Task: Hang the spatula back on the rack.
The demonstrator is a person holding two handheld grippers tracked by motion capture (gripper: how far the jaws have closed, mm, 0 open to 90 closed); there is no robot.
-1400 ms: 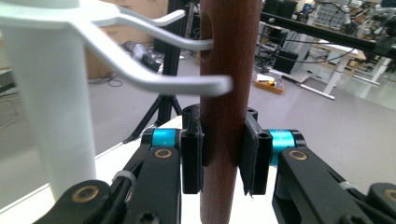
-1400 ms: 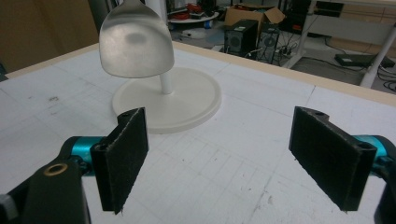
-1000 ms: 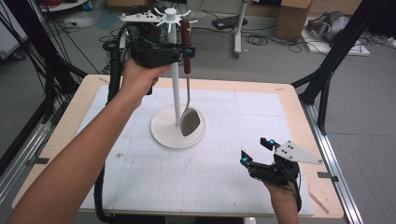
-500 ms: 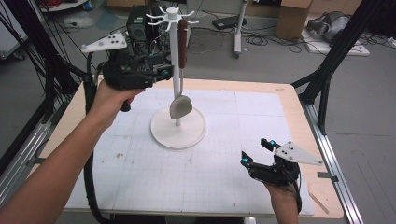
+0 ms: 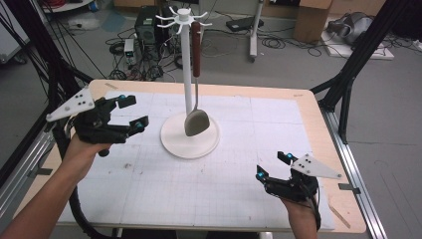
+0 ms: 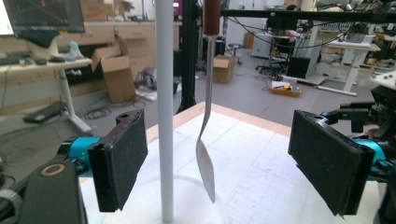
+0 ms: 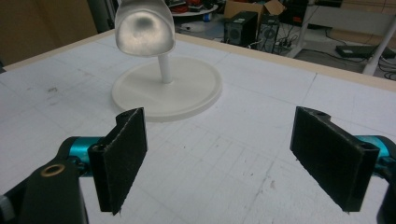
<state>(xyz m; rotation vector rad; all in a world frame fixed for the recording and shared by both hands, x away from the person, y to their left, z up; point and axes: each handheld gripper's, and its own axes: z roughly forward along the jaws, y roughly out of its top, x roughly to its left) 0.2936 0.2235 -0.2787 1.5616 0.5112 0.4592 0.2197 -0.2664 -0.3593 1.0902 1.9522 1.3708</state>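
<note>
Spatula (image 5: 196, 119) hangs by its brown handle from a hook at the top of the white stand (image 5: 187, 74). Long axis vertical, blade down, just above the stand's round base (image 5: 171, 142) at the middle of the tabletop (image 5: 308, 107). Contact between blade tip and base: cannot tell.

Your left gripper (image 5: 122, 117) is held off the tabletop, left of the stand, fingers (image 6: 119, 163) spread wide and holding nothing. In the left gripper view the pole (image 6: 164, 107) and the hanging spatula (image 6: 205, 158) both fall inside the gap between the fingers, pole nearer the left one, both farther off than the pads.

Your right gripper (image 5: 268, 172) sits low at the near right of the tabletop, fingers (image 7: 123, 156) likewise wide apart and empty, pointed toward the stand with the blade (image 7: 144, 30) high in its view.

Judgement: left hand is the nearer one. Any grasp there must close across the vertical shaft, clear of the pole.
</note>
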